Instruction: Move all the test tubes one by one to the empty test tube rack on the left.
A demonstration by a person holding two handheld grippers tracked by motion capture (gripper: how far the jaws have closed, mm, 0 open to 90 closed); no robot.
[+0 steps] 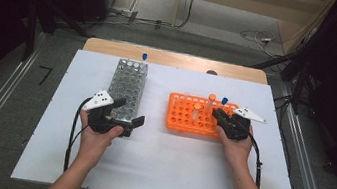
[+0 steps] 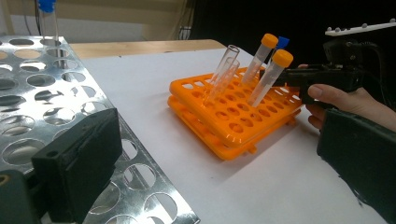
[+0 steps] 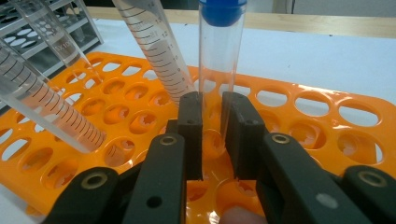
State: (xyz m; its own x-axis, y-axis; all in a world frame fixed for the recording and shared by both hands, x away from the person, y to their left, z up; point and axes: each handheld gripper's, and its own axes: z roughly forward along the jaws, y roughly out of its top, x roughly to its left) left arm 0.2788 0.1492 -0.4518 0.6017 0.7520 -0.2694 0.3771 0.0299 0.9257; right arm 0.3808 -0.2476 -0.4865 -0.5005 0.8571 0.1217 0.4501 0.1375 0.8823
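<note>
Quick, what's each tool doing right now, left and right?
Left tool: open, holding nothing, beside the metal rack.
Right tool: closed on the blue-capped tube standing in the orange rack.

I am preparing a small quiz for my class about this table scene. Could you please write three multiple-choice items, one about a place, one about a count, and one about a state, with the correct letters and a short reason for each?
1. Where does the metal rack stand relative to the orange rack?
A. to its left
B. to its right
C. on top of it

2. How many tubes in the orange rack have an orange cap?
A. none
B. two
C. five

3. What is the right gripper doing?
A. lying open on the table
B. closed on the blue-capped tube
C. holding the metal rack

Answers:
1 A, in the high view the metal rack is on the left side of the white board.
2 B, the left gripper view shows two orange caps.
3 B, in the right gripper view both jaws press the tube's sides.
</note>
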